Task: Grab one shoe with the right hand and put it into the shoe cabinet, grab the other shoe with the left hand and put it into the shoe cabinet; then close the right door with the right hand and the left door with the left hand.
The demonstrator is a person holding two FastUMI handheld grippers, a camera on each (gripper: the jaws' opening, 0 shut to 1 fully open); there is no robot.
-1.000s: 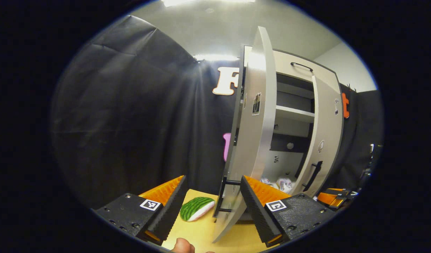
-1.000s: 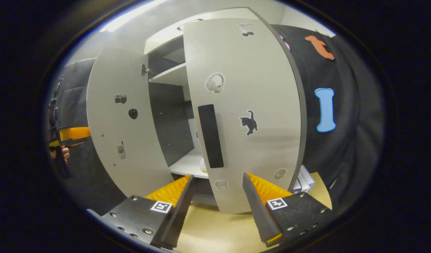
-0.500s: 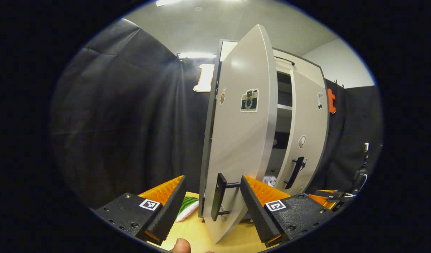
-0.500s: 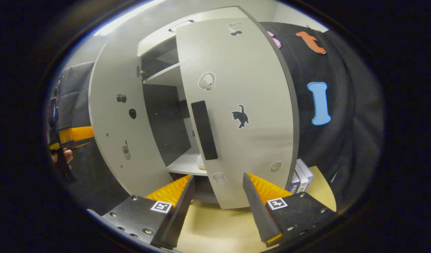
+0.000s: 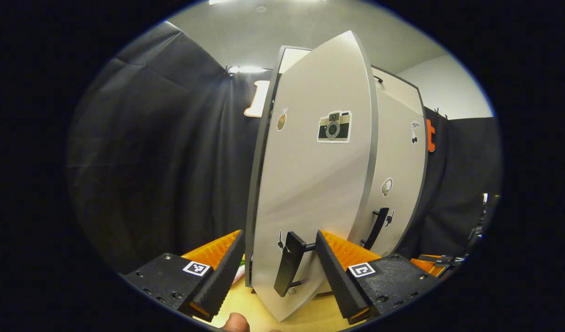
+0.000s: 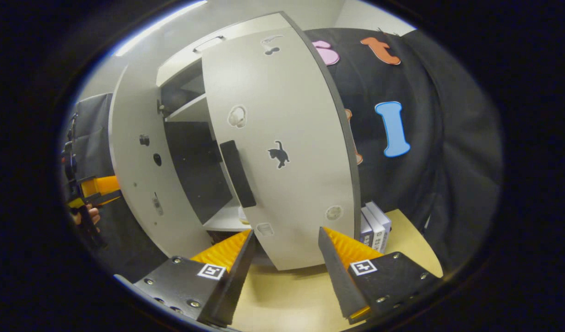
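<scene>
The white shoe cabinet stands on a tan table. Its left door (image 5: 310, 184) carries a camera sticker and hangs partly open. That door's black handle (image 5: 289, 263) and lower edge lie between the fingers of my open left gripper (image 5: 279, 260). Behind it is the right door (image 5: 397, 175). In the right gripper view the right door (image 6: 282, 152), with a black handle (image 6: 238, 173) and a cat sticker, is ajar just beyond my open right gripper (image 6: 285, 258). A pale bit of a shoe (image 6: 242, 215) peeks from the bottom shelf (image 6: 220, 221). The left door (image 6: 135, 175) stands at the left.
Upright books (image 6: 374, 226) stand on the table to the right of the cabinet. A sliver of a green and white object (image 5: 238, 274) lies left of the left door. The other gripper (image 6: 96, 189) and a hand show at the far left.
The left door has swung inward, covering the cabinet's inside and the shoes in the left gripper view. The right door has also turned further toward the cabinet. Both grippers stay open.
</scene>
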